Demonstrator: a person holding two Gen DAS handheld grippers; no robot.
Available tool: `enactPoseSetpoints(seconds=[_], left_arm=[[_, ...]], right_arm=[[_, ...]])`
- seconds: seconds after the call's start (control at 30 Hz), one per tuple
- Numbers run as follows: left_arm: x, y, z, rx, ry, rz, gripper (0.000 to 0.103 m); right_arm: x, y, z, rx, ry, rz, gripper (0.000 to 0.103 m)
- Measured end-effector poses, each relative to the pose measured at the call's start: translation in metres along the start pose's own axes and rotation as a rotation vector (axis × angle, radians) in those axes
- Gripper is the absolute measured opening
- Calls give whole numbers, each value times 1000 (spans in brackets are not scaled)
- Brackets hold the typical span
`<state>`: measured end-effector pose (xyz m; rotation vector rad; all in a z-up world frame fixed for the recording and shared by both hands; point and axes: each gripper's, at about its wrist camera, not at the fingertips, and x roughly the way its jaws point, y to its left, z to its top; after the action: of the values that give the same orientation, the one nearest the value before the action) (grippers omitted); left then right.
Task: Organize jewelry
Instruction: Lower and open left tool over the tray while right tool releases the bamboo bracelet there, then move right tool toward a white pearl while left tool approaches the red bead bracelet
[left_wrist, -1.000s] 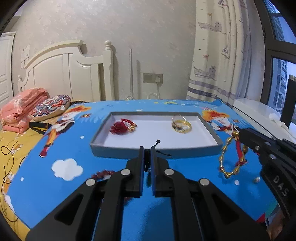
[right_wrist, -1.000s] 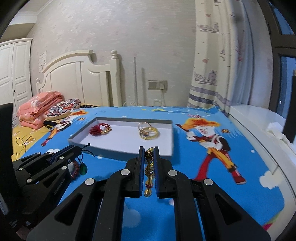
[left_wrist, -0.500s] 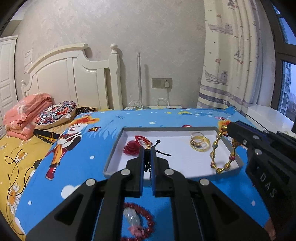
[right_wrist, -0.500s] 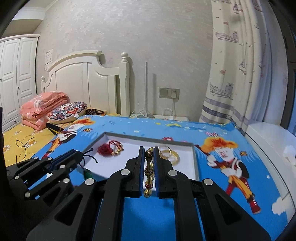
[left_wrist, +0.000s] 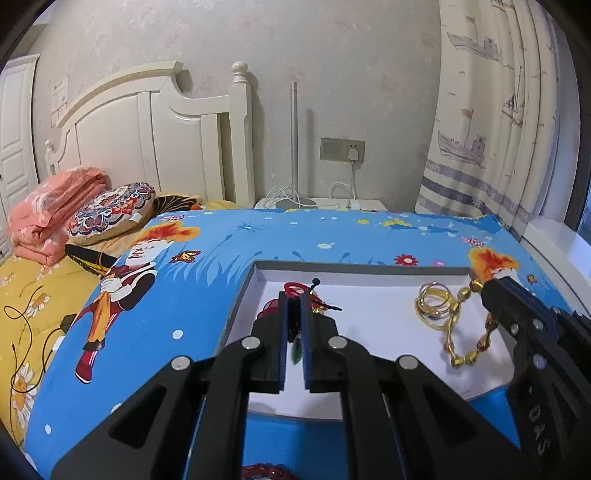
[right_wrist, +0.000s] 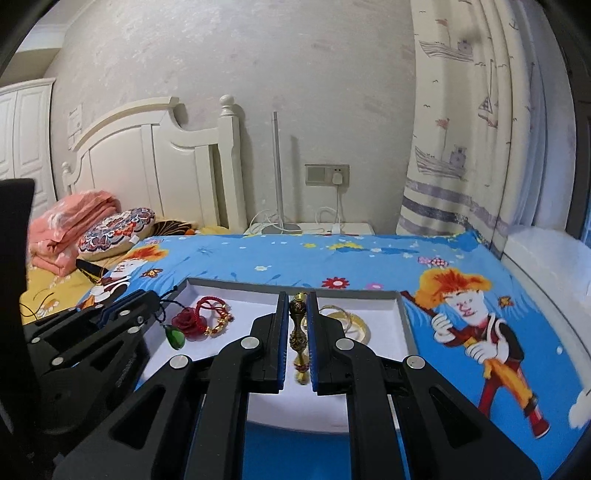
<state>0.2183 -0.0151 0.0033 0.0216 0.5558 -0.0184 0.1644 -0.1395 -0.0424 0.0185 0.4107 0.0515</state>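
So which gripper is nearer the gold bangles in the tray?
Right. The right gripper hangs its gold bead bracelet beside the gold bangles; the left gripper is across the tray, over the red rose.

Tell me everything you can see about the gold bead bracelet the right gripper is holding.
The gold bead bracelet is a loop of shiny, metal-looking gold beads, some elongated, with a few small dark red ones between them. The right gripper is shut on it, jaws pinching one bead section upright. The rest dangles freely over the right part of the white tray, beside the gold bangles; whether its lowest beads touch the tray floor is unclear.
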Motion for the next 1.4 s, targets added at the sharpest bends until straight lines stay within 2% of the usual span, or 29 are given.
enactPoseSetpoints(seconds=[0.1,0.33,0.37,0.5,0.83,0.87,0.9,0.93,1.0,1.07,1.13,1.33,1.4], left_arm=[[4,0,-5,12,12,6,6],[2,-3,-13,12,10,-3,6],[1,-3,-14,7,12,-7,6],[8,-8,-13,8,26,-28,6],[31,-21,17,30,45,-37,8],[33,-21,19,26,45,-31,23],[35,-19,22,14,49,-15,40],[35,-14,23,-6,43,11,64],[30,-4,25,-34,19,28,66],[26,6,27,-28,23,34,66],[21,13,29,-22,18,48,67],[-3,37,29,7,12,85,85],[-14,48,25,18,6,92,88]], right_arm=[[1,1,-7,-6,12,27,9],[-4,-18,-16,-51,72,209,9],[-6,-20,-17,-74,76,214,9],[-9,-21,-15,-133,79,184,9],[22,-16,7,-96,83,124,10],[27,-14,10,-94,88,106,10],[31,-14,11,-86,92,92,14],[36,-15,14,-71,103,74,30],[43,-21,18,-34,127,59,57],[40,-35,22,28,119,61,58],[32,-41,25,25,101,41,58],[4,-58,27,34,97,40,58],[-9,-60,25,18,89,42,62]])
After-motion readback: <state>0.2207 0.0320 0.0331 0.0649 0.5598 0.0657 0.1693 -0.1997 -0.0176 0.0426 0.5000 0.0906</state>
